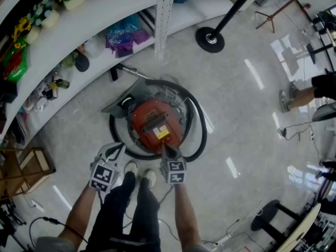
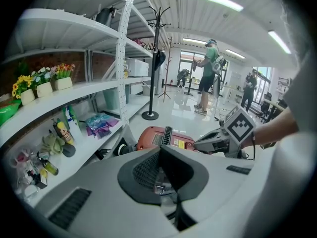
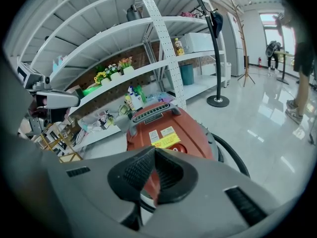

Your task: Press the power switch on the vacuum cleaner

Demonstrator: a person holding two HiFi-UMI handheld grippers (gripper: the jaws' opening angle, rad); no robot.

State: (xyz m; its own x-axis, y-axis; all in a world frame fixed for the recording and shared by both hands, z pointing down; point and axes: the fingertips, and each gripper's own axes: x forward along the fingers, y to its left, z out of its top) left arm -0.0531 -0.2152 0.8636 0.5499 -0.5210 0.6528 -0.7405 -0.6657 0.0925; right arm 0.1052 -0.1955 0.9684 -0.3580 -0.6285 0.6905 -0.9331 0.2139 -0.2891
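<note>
A red canister vacuum cleaner (image 1: 156, 124) stands on the pale floor, ringed by its black hose (image 1: 198, 135). It carries a black handle grille and a yellow label (image 3: 165, 140). My right gripper (image 1: 165, 150) is shut, and its tips lie on the near rim of the red body (image 3: 171, 125), just under the label. I cannot make out the switch itself under the tips. My left gripper (image 1: 113, 152) hangs shut to the left of the vacuum (image 2: 163, 138), off its body. In the left gripper view the right gripper (image 2: 198, 144) points at the red shell.
Curved white shelves (image 1: 100, 14) with flower pots, bottles and a purple bag stand behind the vacuum. A coat stand base (image 1: 210, 39) sits beyond it. A wooden stool (image 1: 21, 169) is at the left, another person (image 1: 315, 88) at the right, and my feet (image 1: 139, 173) are just behind the grippers.
</note>
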